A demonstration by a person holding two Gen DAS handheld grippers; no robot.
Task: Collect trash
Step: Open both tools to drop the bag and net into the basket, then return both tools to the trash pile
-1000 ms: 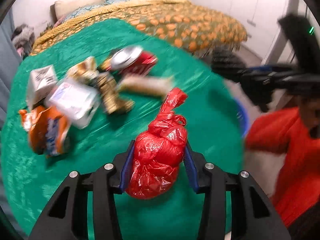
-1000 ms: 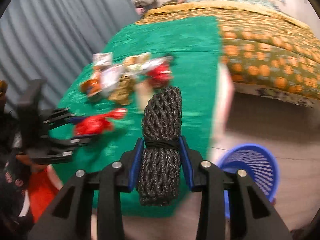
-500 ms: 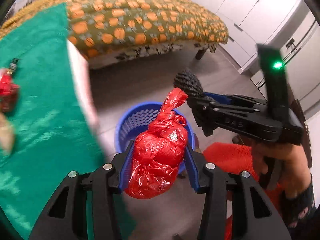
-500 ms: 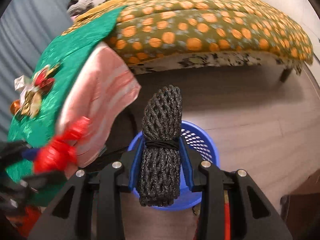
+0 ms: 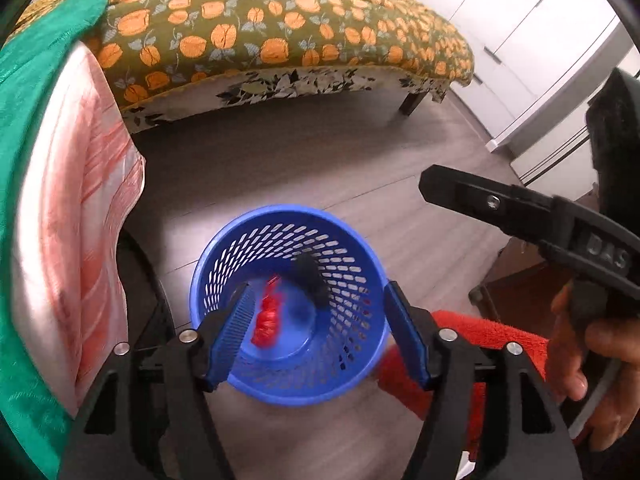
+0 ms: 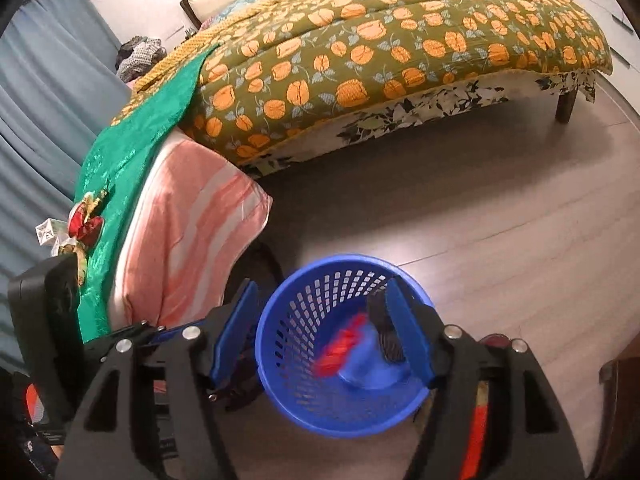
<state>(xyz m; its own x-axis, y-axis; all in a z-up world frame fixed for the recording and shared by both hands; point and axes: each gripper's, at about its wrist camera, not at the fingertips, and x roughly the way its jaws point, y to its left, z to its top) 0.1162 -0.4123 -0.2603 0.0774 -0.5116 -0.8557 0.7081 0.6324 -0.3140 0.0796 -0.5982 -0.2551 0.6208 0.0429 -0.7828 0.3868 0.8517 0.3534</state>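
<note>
A blue perforated basket [image 5: 240, 240] [image 6: 304, 412] stands on the floor under both grippers. Inside it, blurred, are the red plastic bag [image 5: 266, 318] [image 6: 340, 350] and the black net bundle [image 5: 310, 276] [image 6: 384, 328]. My left gripper [image 5: 318, 328] hangs above the basket with its jaws opening and nothing between the blue pads. My right gripper [image 6: 322, 332] hangs over the same basket, jaws opening and empty. In the left wrist view the right gripper's black body [image 5: 520, 208] reaches in from the right, held by a hand [image 5: 580, 352].
A bed with an orange-patterned cover [image 5: 280, 28] [image 6: 380, 48] stands behind the basket. The green-clothed table [image 6: 132, 152] with a pink striped cloth [image 5: 76, 216] is at the left; several pieces of trash [image 6: 82, 228] lie on it. White cupboards [image 5: 532, 52] at right.
Both grippers swung from over the green table to above the blue basket. Both opened: the red bag and the black net bundle left the jaws and now lie in the basket.
</note>
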